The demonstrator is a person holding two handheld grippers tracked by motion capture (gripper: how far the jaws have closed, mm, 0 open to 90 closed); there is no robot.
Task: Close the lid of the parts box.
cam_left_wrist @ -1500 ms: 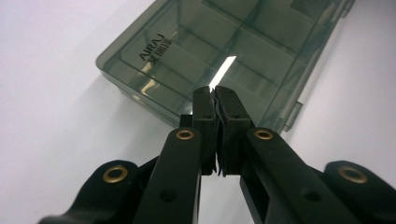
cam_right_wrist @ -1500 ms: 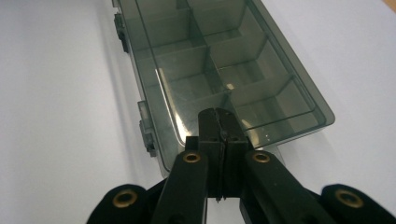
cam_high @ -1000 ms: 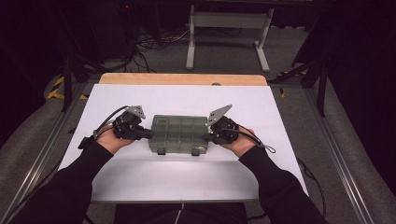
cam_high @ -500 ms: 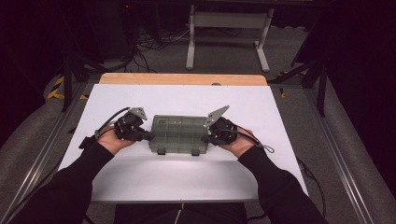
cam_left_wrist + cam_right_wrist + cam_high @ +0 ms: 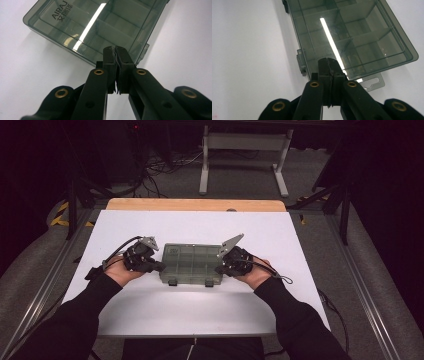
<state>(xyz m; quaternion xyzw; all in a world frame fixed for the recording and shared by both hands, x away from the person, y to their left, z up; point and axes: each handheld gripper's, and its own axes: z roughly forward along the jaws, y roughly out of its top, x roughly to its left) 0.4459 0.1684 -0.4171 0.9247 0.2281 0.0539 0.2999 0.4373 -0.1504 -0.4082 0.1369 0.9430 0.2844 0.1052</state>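
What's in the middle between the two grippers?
In the high view, the see-through compartment box lies between the left gripper and the right gripper, on the white table.

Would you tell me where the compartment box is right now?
In the high view the smoky compartment box lies near the middle of the white table, between the left gripper and the right gripper.

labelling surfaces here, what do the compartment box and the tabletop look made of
Compartment box: smoky see-through plastic, probably; glossy, since dividers show through the lid and a light strip reflects off it. Tabletop: matte white sheet, material unclear, with a wood-coloured edge at the far side.
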